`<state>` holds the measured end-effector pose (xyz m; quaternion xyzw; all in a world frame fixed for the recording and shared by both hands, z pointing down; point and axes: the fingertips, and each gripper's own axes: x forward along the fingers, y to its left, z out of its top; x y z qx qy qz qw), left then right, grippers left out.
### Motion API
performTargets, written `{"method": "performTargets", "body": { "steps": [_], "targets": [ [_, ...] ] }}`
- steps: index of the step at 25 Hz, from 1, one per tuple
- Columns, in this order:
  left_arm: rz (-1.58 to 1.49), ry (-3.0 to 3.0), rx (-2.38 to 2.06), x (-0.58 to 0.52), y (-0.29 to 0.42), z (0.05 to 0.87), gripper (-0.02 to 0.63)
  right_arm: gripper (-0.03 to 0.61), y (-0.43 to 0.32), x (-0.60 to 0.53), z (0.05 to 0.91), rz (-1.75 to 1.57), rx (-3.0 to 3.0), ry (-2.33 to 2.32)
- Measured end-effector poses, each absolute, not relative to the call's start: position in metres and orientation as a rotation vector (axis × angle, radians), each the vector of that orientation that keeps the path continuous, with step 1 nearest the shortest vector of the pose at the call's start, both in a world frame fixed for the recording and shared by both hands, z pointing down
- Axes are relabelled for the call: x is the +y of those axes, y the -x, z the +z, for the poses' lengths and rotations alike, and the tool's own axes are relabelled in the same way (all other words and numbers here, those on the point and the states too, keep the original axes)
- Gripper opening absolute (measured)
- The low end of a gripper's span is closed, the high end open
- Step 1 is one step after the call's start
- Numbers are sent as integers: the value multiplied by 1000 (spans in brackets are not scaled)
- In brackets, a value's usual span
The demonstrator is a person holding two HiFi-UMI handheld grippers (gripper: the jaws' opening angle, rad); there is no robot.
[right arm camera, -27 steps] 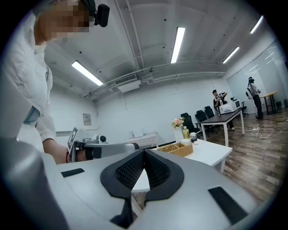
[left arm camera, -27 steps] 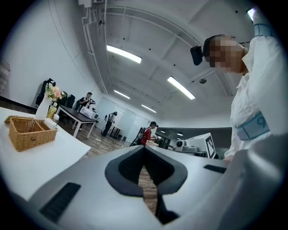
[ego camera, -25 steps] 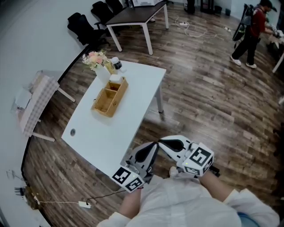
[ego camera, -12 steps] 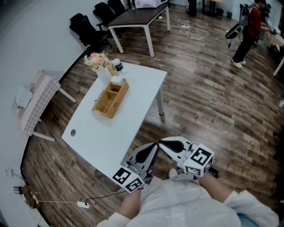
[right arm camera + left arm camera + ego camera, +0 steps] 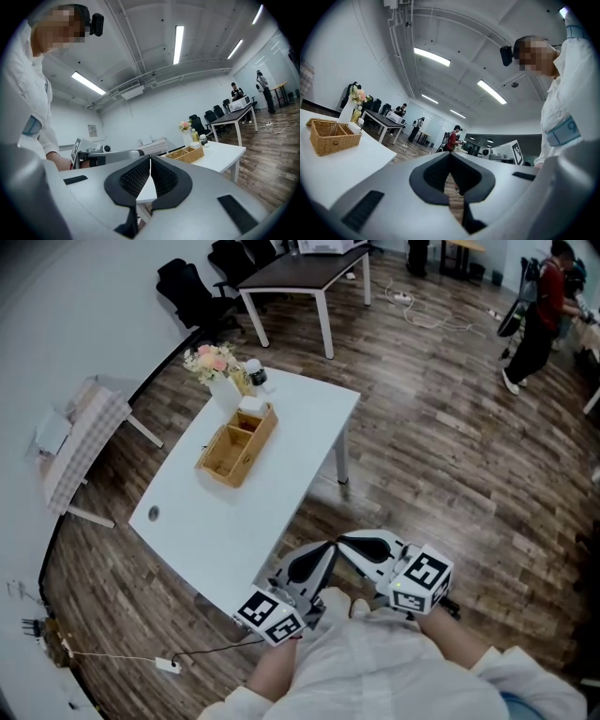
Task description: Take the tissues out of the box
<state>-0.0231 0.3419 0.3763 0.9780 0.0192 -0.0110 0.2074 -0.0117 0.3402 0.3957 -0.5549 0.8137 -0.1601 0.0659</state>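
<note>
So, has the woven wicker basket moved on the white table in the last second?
No; the woven wicker basket stays right beside the white flower vase, as before.

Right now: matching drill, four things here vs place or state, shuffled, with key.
1 wicker basket
2 flowers
3 person in red top
4 right gripper

A on white table, just before the white vase
B standing on wood floor, far right
C jaws together, nothing held
D in the vase, table's far corner

Pairs: 1-A, 2-D, 3-B, 4-C
</note>
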Motion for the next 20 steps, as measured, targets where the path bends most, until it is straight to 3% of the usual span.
{"method": "performTargets", "body": {
  "steps": [20],
  "targets": [
    [-66, -2663, -17, 164, -27, 392, 0, 32, -39, 164, 414, -634, 2412, 1568]
  ]
}}
